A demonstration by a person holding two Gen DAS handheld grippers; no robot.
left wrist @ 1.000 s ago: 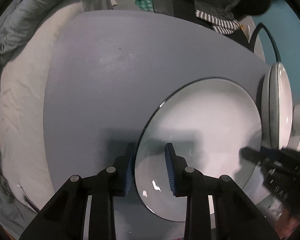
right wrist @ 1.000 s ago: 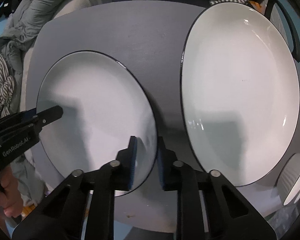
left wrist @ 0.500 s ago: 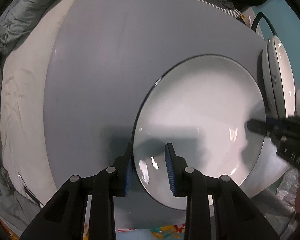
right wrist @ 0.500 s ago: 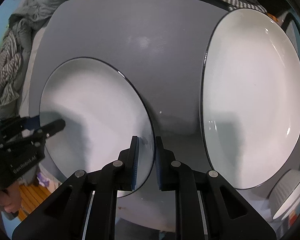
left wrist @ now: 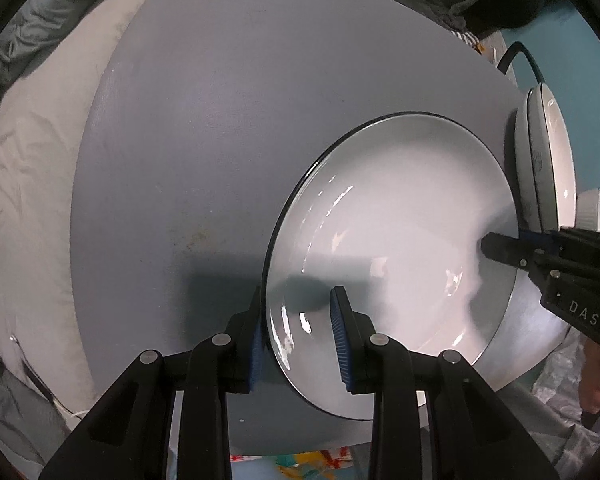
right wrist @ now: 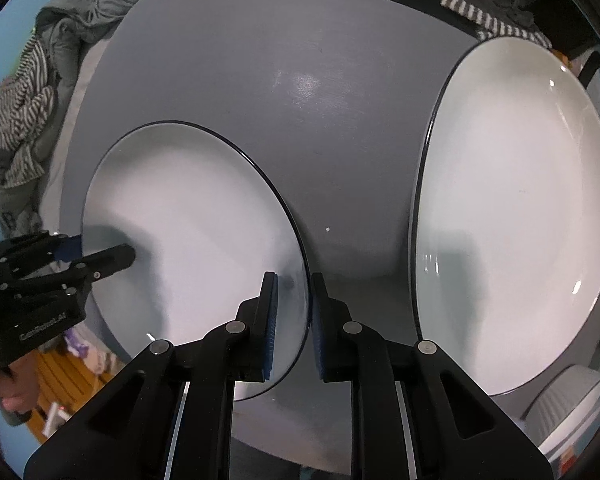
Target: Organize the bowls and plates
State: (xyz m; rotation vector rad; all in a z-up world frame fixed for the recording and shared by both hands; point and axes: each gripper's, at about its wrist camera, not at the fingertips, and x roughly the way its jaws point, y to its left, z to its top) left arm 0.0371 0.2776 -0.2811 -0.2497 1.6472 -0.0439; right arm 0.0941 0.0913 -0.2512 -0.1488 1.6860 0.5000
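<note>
Held plate [right wrist: 192, 216]: white, glossy, thin dark rim, round so no long axis; lifted off grey table [right wrist: 280, 60], gripped on opposite edges.
Left gripper [left wrist: 298, 340]: blue ribbed pads straddle plate's left rim, clamped on it.
Right gripper [right wrist: 292, 320]: pads pinch plate's right rim, narrow gap.
Key relation: second plate [right wrist: 516, 208], larger, same finish, lies right of held plate, nearer right gripper, w/ bare table between.
Ribbed bowl [right wrist: 568, 404]: white, near-right corner, just beside second plate.

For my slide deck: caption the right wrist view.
Both tools, right and left, grip opposite rims of one plate beside a second plate on the table.
</note>
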